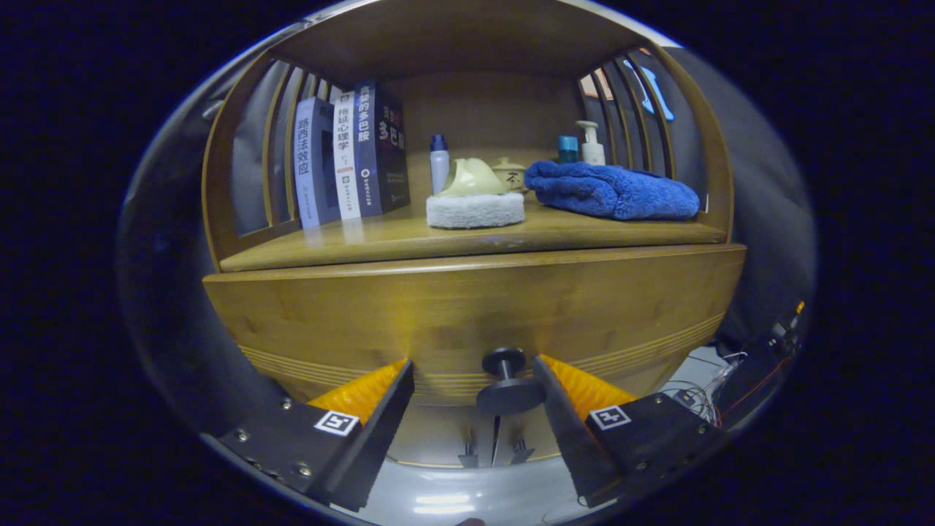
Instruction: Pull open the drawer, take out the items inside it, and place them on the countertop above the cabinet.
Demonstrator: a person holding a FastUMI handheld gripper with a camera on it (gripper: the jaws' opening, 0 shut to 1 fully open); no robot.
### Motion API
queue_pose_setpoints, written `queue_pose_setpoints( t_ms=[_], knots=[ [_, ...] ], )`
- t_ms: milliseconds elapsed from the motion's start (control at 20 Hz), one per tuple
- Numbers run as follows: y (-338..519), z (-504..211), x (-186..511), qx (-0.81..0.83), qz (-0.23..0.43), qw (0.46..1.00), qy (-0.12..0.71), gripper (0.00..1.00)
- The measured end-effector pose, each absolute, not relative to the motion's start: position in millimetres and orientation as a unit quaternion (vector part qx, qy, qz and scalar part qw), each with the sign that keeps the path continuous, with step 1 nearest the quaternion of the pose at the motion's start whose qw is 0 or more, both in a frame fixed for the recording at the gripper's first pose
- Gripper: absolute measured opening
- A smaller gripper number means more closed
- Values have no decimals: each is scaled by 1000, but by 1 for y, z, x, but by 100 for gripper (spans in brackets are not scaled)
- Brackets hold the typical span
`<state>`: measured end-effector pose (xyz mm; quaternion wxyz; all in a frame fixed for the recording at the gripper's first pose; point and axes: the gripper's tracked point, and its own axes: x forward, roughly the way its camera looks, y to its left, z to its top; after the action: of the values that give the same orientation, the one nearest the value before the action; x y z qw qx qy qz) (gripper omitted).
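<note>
The gripper (473,380) has its jaws apart, the drawer (467,314) knob (508,380) between them, nearer the right one. The knob looks stiff, smooth (perhaps slippery); best gripped on its narrow stem. The drawer sits shut below the worktop (409,245).

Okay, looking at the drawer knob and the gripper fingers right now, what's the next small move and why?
Probably close the gripper on the dark knob: the drawer front looks shut, and the knob sits between the open fingers, nearer the right one, with neither pressing it.
</note>
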<state>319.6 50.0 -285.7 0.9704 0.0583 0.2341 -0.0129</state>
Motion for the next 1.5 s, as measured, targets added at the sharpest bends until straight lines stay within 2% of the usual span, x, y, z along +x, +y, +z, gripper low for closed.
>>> queue_pose_setpoints(
  t_ms=[600,1050,1150,1250,1400,1500],
  knots=[
    [49,-285,329,72,-7,970,231,99],
    [-5,-203,299,75,-34,988,134,95],
    [-34,-181,284,67,-51,989,122,86],
    [-62,-163,272,66,-60,989,115,86],
    [-102,-144,259,89,-68,989,101,81],
    [-124,-145,247,106,-63,987,104,69]
  ],
)
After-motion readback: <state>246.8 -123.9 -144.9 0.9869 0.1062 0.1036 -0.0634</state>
